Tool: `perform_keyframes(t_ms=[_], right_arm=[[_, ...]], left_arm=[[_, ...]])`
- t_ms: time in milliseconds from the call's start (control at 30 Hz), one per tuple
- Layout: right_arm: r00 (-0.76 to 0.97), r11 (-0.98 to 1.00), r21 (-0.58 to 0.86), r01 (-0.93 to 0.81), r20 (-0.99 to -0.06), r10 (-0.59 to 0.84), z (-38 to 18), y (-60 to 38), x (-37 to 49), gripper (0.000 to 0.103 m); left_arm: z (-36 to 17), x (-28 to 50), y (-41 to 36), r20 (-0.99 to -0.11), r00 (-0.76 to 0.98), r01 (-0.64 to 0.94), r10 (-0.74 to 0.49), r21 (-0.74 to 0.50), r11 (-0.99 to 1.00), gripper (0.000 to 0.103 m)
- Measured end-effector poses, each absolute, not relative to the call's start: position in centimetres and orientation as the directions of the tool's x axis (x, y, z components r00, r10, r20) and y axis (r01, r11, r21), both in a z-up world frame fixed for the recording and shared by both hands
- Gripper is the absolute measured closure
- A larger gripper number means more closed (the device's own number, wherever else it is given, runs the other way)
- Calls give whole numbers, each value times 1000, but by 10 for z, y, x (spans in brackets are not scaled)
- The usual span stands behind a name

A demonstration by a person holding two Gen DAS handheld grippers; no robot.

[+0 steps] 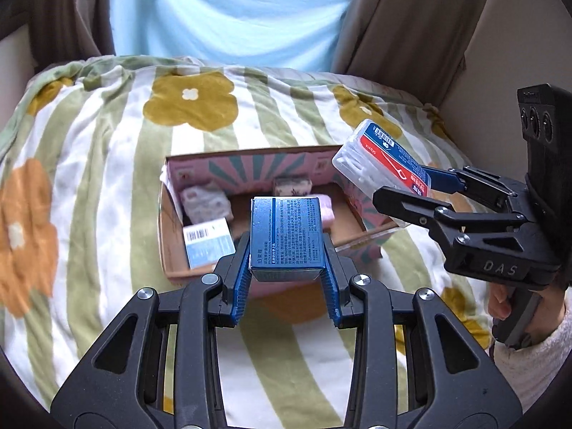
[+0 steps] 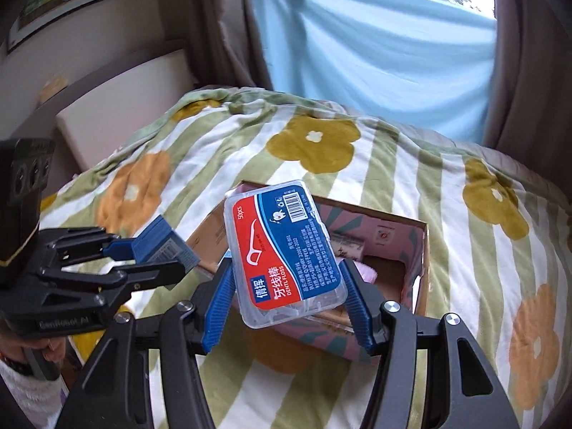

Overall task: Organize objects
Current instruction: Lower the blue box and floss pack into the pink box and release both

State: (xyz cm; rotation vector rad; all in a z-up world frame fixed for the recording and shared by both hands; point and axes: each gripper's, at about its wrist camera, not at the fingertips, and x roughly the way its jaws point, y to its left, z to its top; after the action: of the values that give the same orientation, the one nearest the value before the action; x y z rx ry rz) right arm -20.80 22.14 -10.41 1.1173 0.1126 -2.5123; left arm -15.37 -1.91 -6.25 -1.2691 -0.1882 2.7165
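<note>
My left gripper (image 1: 286, 250) is shut on a blue cream box (image 1: 286, 236) and holds it above the near edge of an open pink cardboard box (image 1: 250, 164) on the bed. My right gripper (image 2: 286, 271) is shut on a clear dental floss case (image 2: 282, 250) with a red and blue label, held above the same box (image 2: 422, 250). The floss case also shows in the left wrist view (image 1: 382, 161), at the box's right corner. The left gripper with the blue box shows in the right wrist view (image 2: 157, 250), at the left.
Inside the cardboard box lie a light blue barcoded pack (image 1: 209, 243), patterned tissue packs (image 1: 203, 202), a small printed bar (image 1: 293, 186) and a pink item (image 1: 327, 211). A striped flower blanket (image 1: 107, 178) covers the bed. Brown curtains (image 1: 411, 18) and a blue sheet hang behind.
</note>
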Motion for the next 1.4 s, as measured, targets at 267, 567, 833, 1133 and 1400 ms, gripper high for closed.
perform_keyframes(t_ms=[267, 567, 833, 1133, 1400], right_arm=[[-548, -975, 68, 211, -818, -176, -132, 230, -274, 49], [-460, -991, 98, 96, -878, -132, -173, 252, -312, 49], [-421, -992, 116, 47, -898, -125, -193, 267, -320, 49], [-425, -972, 233, -26, -883, -200, -194, 284, -326, 14], [-445, -985, 170, 16, -881, -159, -189, 278, -319, 1]], left_arm=[[-88, -235, -41, -806, -572, -37, 153, -161, -986, 71], [-149, -289, -53, -878, -471, 9, 88, -104, -995, 71], [-169, -302, -39, -898, -430, -2, 94, -103, -995, 71], [-159, -306, -21, -900, -435, 5, 27, -32, -999, 0], [-159, -296, -36, -897, -440, 67, 25, -60, -996, 0]])
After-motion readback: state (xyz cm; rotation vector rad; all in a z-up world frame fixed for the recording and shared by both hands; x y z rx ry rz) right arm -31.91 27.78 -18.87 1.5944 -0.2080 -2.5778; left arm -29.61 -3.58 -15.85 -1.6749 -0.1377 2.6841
